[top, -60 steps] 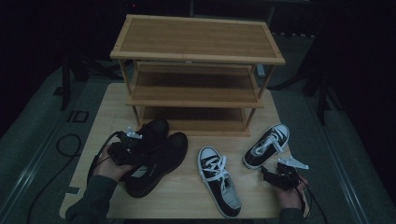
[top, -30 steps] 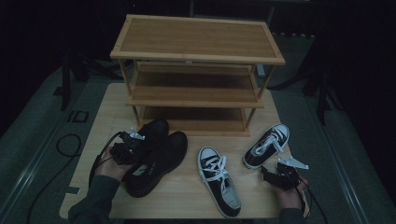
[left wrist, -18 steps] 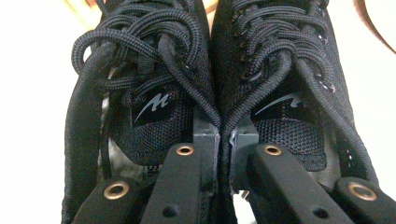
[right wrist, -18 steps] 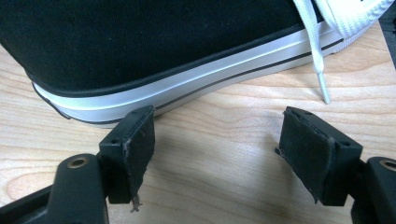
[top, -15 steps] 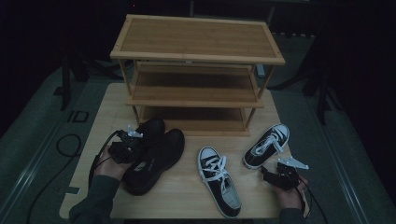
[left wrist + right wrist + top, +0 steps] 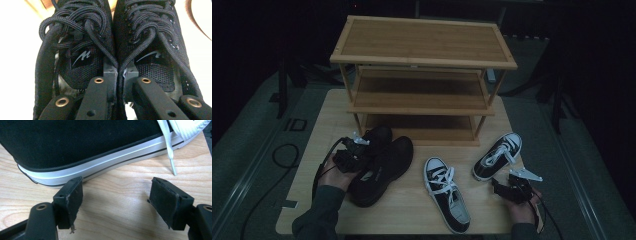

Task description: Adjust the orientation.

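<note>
High view: dim and underexposed; surroundings fall to near black, and the shoe rack [image 6: 424,42] top is the best-lit surface. Shadows soft, source not discernible. Black shoes [image 6: 379,162] lose detail against the gloom.

Left gripper view: bright; tabletop [image 6: 15,62] blown out to white, laces [image 6: 82,22] sharp, near jaws soft.

Right gripper view: evenly lit, wood grain [image 6: 115,195] clear, slight softness at sneaker sole [image 6: 95,167], mild edge distortion.

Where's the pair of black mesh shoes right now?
In the high view, the black mesh shoes lie side by side at the table's front left, pinched together by the left gripper.
</note>
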`<state>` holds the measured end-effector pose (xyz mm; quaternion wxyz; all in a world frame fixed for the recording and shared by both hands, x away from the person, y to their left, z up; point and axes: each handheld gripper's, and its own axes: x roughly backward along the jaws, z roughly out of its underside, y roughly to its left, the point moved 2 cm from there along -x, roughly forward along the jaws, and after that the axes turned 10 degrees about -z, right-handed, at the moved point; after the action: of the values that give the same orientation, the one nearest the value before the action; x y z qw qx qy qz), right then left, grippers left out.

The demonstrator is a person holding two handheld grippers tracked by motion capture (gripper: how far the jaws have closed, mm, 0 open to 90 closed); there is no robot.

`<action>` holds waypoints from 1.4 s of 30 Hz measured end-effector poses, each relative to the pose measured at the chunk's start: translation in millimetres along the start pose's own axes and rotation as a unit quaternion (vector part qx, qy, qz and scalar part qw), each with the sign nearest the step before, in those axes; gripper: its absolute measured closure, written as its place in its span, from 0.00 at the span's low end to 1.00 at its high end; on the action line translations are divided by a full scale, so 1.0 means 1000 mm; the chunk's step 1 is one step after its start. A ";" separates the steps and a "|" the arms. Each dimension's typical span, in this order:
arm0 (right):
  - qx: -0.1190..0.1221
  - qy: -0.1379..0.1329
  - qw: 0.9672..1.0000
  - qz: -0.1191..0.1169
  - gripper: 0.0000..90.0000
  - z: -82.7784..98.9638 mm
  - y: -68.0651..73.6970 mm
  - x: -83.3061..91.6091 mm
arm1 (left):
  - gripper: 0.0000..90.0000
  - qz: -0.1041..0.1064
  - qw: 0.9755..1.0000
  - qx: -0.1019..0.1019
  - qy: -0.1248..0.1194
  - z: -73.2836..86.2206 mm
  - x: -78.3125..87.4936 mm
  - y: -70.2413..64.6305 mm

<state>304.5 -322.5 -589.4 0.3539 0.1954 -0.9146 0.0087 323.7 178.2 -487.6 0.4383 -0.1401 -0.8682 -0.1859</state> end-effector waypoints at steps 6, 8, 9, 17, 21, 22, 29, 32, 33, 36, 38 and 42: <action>0.000 0.000 1.000 0.000 0.29 0.000 0.000 0.000 | 0.94 0.000 1.000 0.008 -0.004 -0.006 -0.001 -0.002; 0.000 0.000 1.000 0.000 0.29 0.000 0.000 0.000 | 0.94 -0.001 1.000 0.010 -0.004 -0.008 -0.001 -0.002; 0.000 0.000 1.000 0.000 0.29 0.000 0.000 0.000 | 0.94 -0.001 1.000 0.010 -0.004 -0.008 -0.001 -0.002; 0.000 0.000 1.000 0.000 0.29 0.000 0.000 0.000 | 0.94 0.001 1.000 0.016 -0.004 -0.017 -0.003 -0.004; 0.000 0.000 1.000 0.000 0.29 0.000 0.000 0.000 | 0.94 0.003 1.000 0.022 -0.002 -0.021 -0.005 -0.005; 0.000 0.000 1.000 -0.001 0.29 0.000 0.000 0.000 | 0.94 0.001 1.000 0.025 -0.003 -0.023 -0.005 -0.006; 0.002 0.000 1.000 -0.001 0.29 0.000 0.000 -0.001 | 0.94 -0.003 0.999 0.041 -0.006 -0.029 -0.007 -0.007; 0.002 0.000 1.000 -0.001 0.29 0.000 0.000 -0.001 | 0.94 -0.007 0.999 0.045 -0.006 -0.032 -0.008 -0.008; 0.002 0.000 1.000 -0.001 0.29 0.000 0.000 -0.001 | 0.94 -0.009 0.999 0.043 -0.005 -0.033 -0.008 -0.008; 0.002 0.000 1.000 -0.001 0.29 0.000 0.000 -0.001 | 0.94 -0.011 0.999 0.047 -0.008 -0.036 -0.009 -0.009; 0.002 0.000 1.000 -0.001 0.29 0.000 0.000 -0.001 | 0.94 -0.013 0.999 0.047 -0.007 -0.036 -0.009 -0.009; 0.002 0.000 1.000 -0.001 0.28 -0.001 0.000 -0.001 | 0.94 -0.018 0.999 0.047 -0.006 -0.040 -0.010 -0.010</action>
<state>305.6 -322.0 -589.5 0.3536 0.1976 -0.9142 0.0103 353.6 150.8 -475.9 0.4354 -0.1047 -0.8811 -0.1520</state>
